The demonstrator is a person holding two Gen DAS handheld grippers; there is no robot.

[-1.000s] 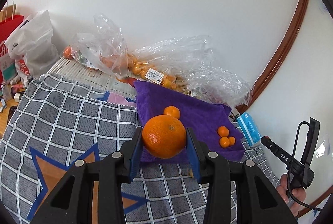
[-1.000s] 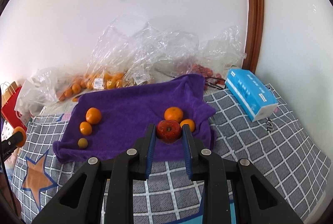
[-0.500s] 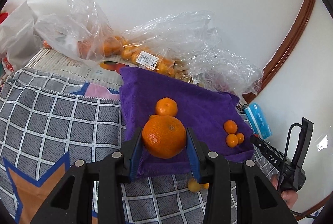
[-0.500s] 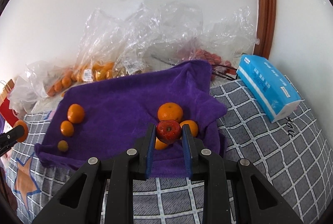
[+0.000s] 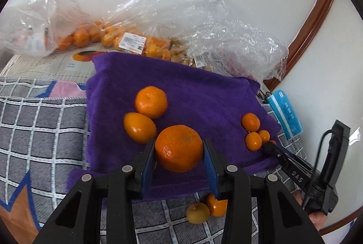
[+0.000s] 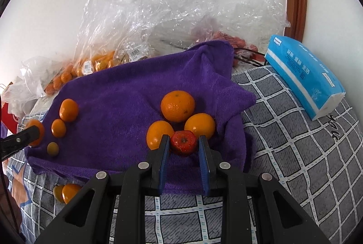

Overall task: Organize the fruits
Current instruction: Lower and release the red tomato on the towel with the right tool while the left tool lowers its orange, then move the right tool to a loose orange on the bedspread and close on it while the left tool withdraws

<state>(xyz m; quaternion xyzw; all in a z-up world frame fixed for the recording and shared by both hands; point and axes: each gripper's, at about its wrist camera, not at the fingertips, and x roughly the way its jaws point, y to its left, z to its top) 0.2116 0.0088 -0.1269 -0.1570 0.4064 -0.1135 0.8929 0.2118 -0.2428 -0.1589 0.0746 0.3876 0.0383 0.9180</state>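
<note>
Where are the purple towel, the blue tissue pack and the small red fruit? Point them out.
purple towel (image 6: 118, 96): right wrist view, bare middle of the cloth.
blue tissue pack (image 6: 304, 71): right wrist view, its printed top face.
small red fruit (image 6: 183, 142): right wrist view, its front face.

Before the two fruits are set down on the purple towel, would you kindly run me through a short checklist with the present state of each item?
1. Left hand-held gripper clamped on the large orange: ok.
2. Right hand-held gripper clamped on the small red fruit: ok.
3. Free towel under the large orange: ok, purple cloth shows below it, beside two oranges.
4. Free spot for the red fruit: not ok, it sits tight between two orange fruits.
5. Grippers apart from each other: ok, they work at opposite ends of the towel.
6. Strays: not ok, two fruits lie off the towel on the checked cloth.
</note>
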